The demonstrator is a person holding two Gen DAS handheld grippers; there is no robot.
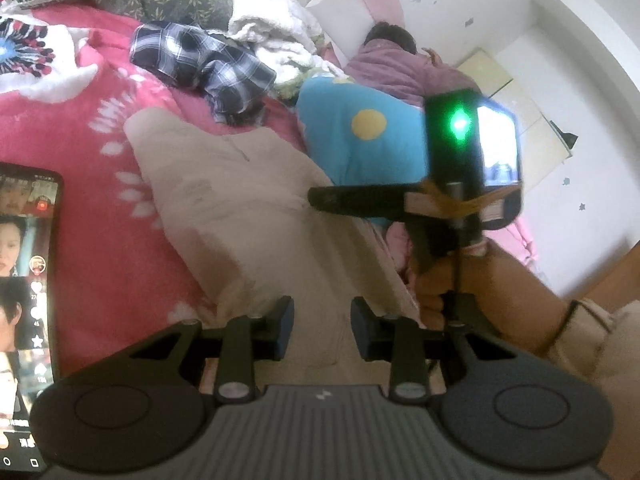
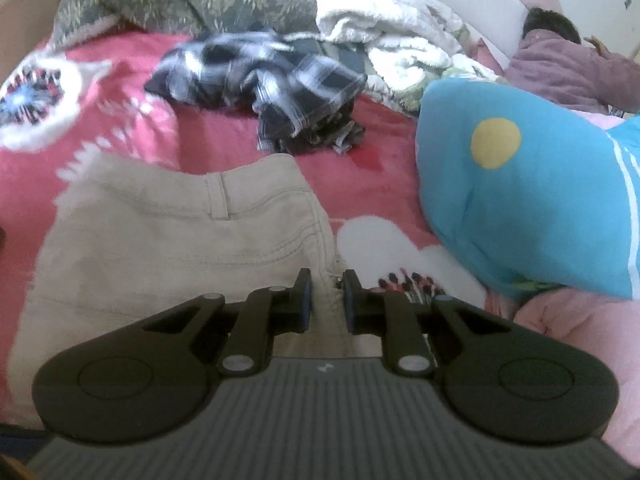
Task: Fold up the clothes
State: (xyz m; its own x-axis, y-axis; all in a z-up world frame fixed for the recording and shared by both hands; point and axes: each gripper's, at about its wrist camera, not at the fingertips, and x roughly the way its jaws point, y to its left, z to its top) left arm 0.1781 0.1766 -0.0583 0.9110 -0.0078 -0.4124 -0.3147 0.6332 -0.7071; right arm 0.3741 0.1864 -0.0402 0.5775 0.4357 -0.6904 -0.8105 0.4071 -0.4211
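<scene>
The beige trousers lay spread on the red patterned blanket of the bed, waistband and a belt loop towards the far side in the right wrist view. The right gripper hung low over the near right edge of the trousers, its jaws narrowed to a slim gap with a fold of the beige cloth showing between the pads; whether the pads actually pinched it could not be told. In the left wrist view the left gripper stood over a lower part of the same trousers, jaws partly apart with beige cloth showing in the gap, and a grip could not be confirmed there either. Further back a crumpled checked garment lay on the blanket, beside a white fleece heap. A blue cushion with a yellow dot sat to the right, and a person in purple lay beyond it. A lit phone rested at the left edge.
</scene>
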